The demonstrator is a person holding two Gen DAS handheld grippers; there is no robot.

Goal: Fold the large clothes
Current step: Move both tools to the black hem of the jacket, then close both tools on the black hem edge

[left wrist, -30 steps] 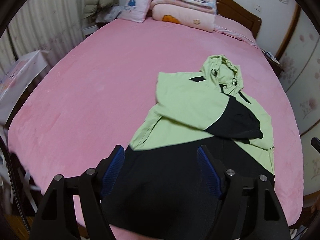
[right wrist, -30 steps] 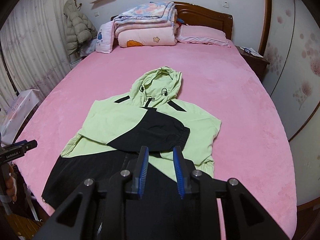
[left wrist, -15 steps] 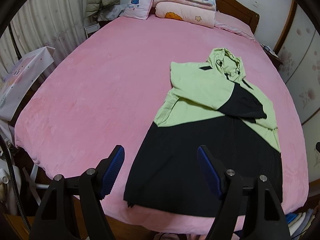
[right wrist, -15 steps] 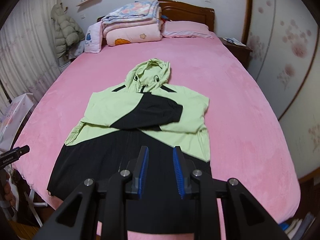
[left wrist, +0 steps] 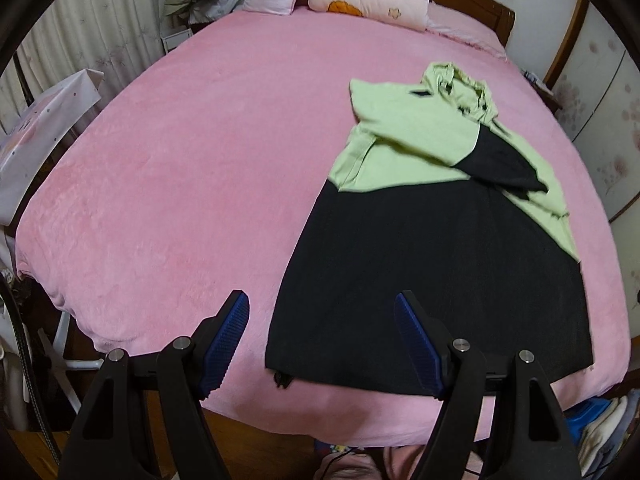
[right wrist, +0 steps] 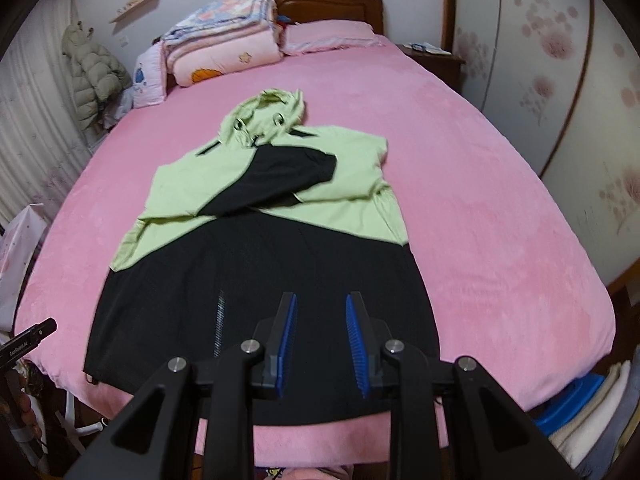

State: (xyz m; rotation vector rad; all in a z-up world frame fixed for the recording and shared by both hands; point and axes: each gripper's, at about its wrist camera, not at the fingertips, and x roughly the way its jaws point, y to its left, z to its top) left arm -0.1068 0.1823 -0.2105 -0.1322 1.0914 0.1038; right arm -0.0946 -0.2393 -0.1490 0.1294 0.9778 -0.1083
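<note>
A light green and black hooded jacket [left wrist: 432,240] lies flat on the pink bed [left wrist: 180,168], hood toward the headboard, both sleeves folded across the chest. It also shows in the right wrist view [right wrist: 260,248]. My left gripper [left wrist: 322,316] is wide open and empty, above the jacket's black hem at its left corner. My right gripper [right wrist: 321,314] is open with a narrower gap, empty, above the middle of the hem. Neither touches the cloth.
Folded quilts [right wrist: 224,48] and a pink pillow [right wrist: 328,36] are stacked at the headboard. A puffy coat [right wrist: 94,76] hangs at the left wall. A white box [left wrist: 44,120] stands left of the bed. Folded cloths [right wrist: 584,412] lie on the floor at the right.
Both grippers have pulled back toward the foot of the bed and risen, so the whole jacket and its hem now show. The jacket has not moved.
</note>
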